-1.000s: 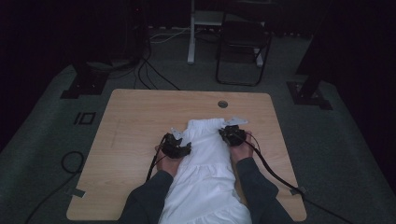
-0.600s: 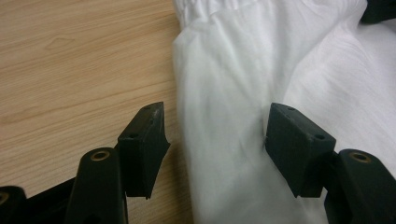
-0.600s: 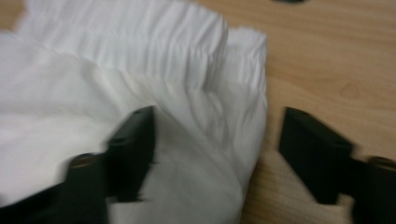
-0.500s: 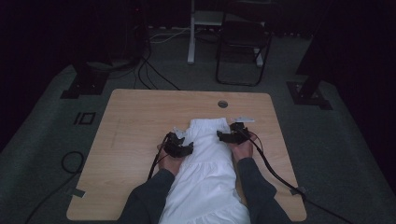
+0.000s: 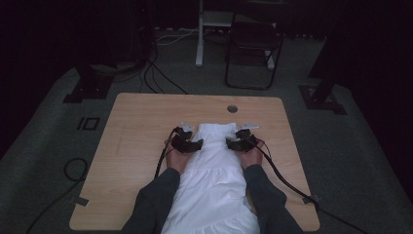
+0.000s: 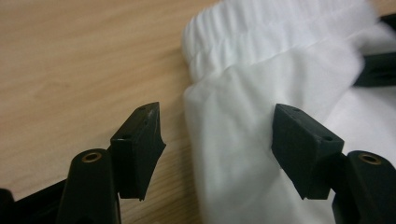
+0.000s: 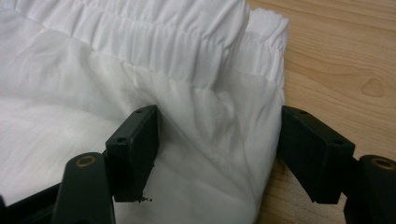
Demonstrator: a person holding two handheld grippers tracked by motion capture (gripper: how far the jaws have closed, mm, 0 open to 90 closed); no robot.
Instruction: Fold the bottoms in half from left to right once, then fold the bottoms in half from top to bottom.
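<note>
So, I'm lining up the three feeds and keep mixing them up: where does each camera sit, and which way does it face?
High view: above the person's side, facing forward and down on the wooden table; forearms, left gripper and right gripper flank the white garment.
Left gripper view: rides the left gripper, facing the garment's edge; black jaws apart.
Right gripper view: rides the right gripper, jaws straddling a fold.
Both gripper views share the gathered waistband.

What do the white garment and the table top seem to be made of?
White garment: thin woven fabric, probably cotton, matte; it creases softly and its band is gathered like elastic. Table top: light wood or a wood-look laminate, smooth with a slight sheen; grain lines and a knot mark show.
</note>
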